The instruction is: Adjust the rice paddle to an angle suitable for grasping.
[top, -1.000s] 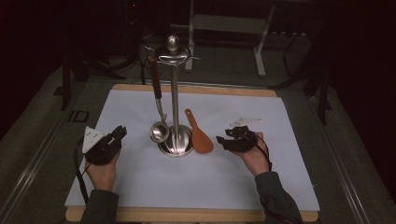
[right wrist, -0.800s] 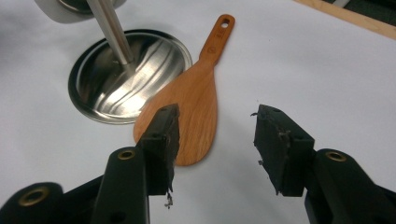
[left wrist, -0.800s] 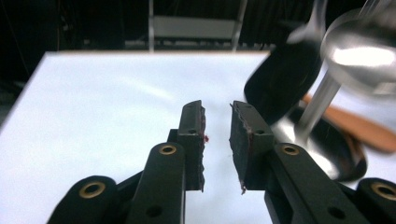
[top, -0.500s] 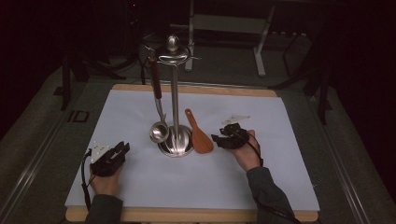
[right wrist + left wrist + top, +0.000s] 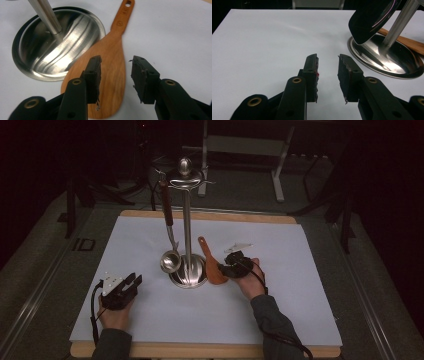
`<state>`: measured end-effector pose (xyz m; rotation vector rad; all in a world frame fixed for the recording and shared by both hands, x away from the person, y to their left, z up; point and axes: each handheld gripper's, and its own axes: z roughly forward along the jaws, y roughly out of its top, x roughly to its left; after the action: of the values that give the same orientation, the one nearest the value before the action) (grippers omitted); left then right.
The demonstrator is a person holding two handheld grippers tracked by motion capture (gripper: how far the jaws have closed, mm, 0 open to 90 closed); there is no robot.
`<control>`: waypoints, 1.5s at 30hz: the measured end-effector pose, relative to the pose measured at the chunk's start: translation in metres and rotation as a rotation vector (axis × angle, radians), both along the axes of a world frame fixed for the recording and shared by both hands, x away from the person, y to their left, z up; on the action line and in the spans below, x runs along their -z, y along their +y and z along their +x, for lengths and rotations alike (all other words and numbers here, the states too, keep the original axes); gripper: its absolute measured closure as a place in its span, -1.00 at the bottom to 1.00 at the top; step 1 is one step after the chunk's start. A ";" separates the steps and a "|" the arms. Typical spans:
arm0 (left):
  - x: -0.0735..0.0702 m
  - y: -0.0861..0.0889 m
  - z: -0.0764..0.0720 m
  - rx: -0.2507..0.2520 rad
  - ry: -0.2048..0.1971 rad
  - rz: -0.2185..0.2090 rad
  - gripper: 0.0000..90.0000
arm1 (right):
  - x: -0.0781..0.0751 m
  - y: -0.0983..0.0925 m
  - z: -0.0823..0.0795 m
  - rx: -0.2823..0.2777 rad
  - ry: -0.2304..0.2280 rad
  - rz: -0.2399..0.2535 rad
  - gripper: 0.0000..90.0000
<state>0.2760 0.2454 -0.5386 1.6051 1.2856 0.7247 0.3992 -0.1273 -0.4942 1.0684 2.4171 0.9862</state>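
A steel stand (image 5: 187,270) with a round base rises mid-sheet, and a ladle (image 5: 169,261) hangs from its top hook. A wooden spatula (image 5: 212,267) lies flat with its blade against the base's right side. My right gripper (image 5: 226,269) is low over that blade. Its jaws have just been closing and straddle the blade's right edge (image 5: 110,50) without pressing on it. My left gripper (image 5: 131,282) rests near the sheet's front left. Its jaws have just been opening and have nothing between them (image 5: 328,58); the ladle bowl (image 5: 369,20) and the base (image 5: 387,60) lie ahead of them.
A white sheet (image 5: 300,270) covers a wooden board on a dark table. Dark frames and a bench stand behind the board. Open sheet lies in front of the stand and to both sides.
My left gripper sank toward the sheet and its jaws spread. My right gripper moved left and down onto the spatula blade, and its jaws narrowed.
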 end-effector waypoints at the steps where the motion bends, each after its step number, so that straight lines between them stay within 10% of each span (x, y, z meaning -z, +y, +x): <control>1: 0.000 0.000 0.000 0.000 0.000 0.001 0.54 | 0.002 0.004 0.001 -0.001 0.001 -0.001 0.34; 45: 0.000 0.002 -0.001 -0.003 -0.010 -0.027 0.54 | 0.029 0.056 0.050 0.139 0.081 -0.022 0.22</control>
<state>0.2748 0.2473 -0.5389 1.5761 1.2860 0.7141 0.4496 -0.0709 -0.5231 1.2728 2.3733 0.8842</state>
